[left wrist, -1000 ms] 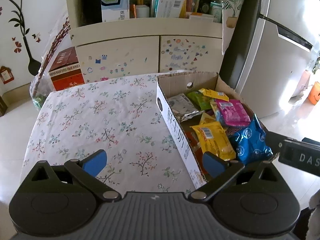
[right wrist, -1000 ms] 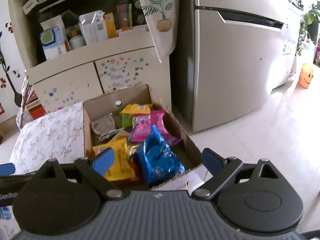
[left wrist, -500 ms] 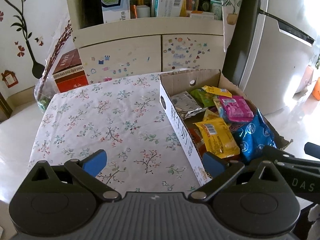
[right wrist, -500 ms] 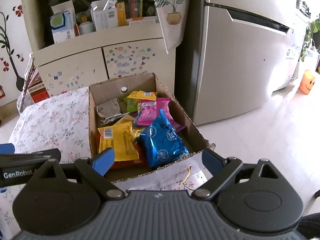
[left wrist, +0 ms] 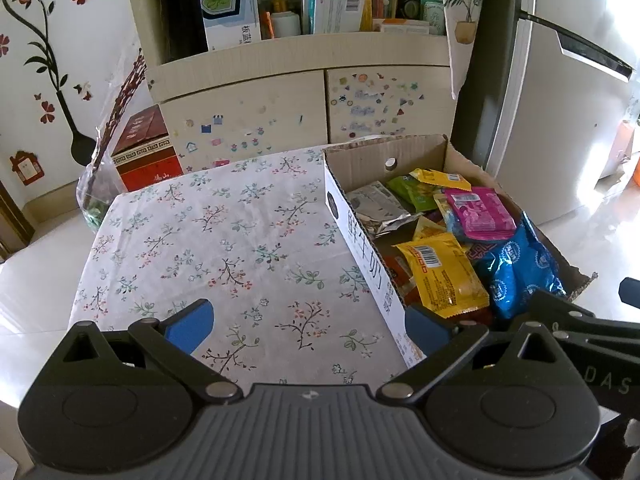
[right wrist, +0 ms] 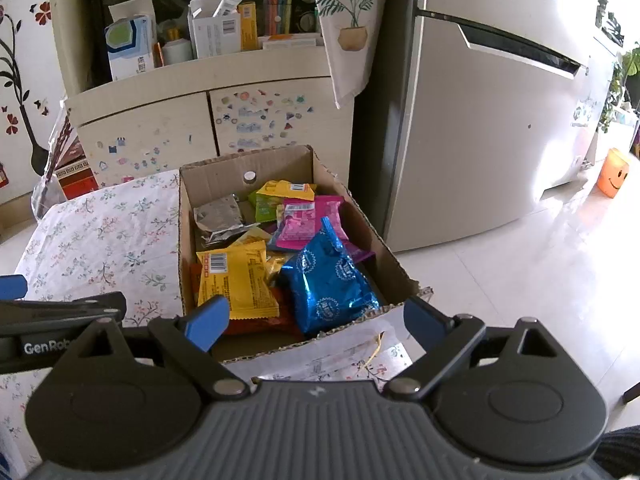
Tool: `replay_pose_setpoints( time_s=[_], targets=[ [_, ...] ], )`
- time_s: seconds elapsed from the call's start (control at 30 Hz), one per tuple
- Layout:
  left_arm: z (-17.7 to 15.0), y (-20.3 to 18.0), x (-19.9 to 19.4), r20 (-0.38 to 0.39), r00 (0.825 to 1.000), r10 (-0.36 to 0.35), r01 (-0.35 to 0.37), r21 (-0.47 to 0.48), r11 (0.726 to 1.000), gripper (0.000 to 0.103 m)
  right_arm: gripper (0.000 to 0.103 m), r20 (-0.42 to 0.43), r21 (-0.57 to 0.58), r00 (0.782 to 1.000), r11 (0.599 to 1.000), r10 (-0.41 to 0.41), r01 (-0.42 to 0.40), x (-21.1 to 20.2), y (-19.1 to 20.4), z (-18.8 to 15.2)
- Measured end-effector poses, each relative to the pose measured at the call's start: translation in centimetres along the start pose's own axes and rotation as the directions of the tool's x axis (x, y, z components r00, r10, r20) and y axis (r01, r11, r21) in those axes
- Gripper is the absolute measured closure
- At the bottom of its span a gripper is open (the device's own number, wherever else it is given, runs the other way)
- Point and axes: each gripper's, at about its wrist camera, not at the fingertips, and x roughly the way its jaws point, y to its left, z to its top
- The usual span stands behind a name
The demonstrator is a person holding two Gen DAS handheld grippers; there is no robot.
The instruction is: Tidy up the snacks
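- The box point(right wrist: 394, 276) sits on the right part of the surface point(left wrist: 224, 248), which wears a floral cloth.
- Snack packs fill the box — a blue bag point(right wrist: 328, 280) at the near right, a yellow pack point(right wrist: 236, 280) just left of it, a pink pack point(right wrist: 308, 220) behind, a silver one point(right wrist: 220, 216) at the far left.
- The left gripper point(left wrist: 308, 326) hangs over the cloth and the box's near left wall, fingers released, nothing between them.
- The right gripper point(right wrist: 316, 320) hangs above the box's near edge — fingers spread wide and empty.
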Motion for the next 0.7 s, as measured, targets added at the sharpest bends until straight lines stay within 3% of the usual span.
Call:
replay_pose_setpoints(
  time_s=[0.7],
  targets=[
    [-0.03, 0.17, 0.10, -0.002, 1.000, 0.008, -0.009, -0.005, 1.000, 0.000, 0.009, 0.005, 0.003, 1.000, 1.000, -0.004, 0.004, 0.10, 0.09, -0.02]
  ],
)
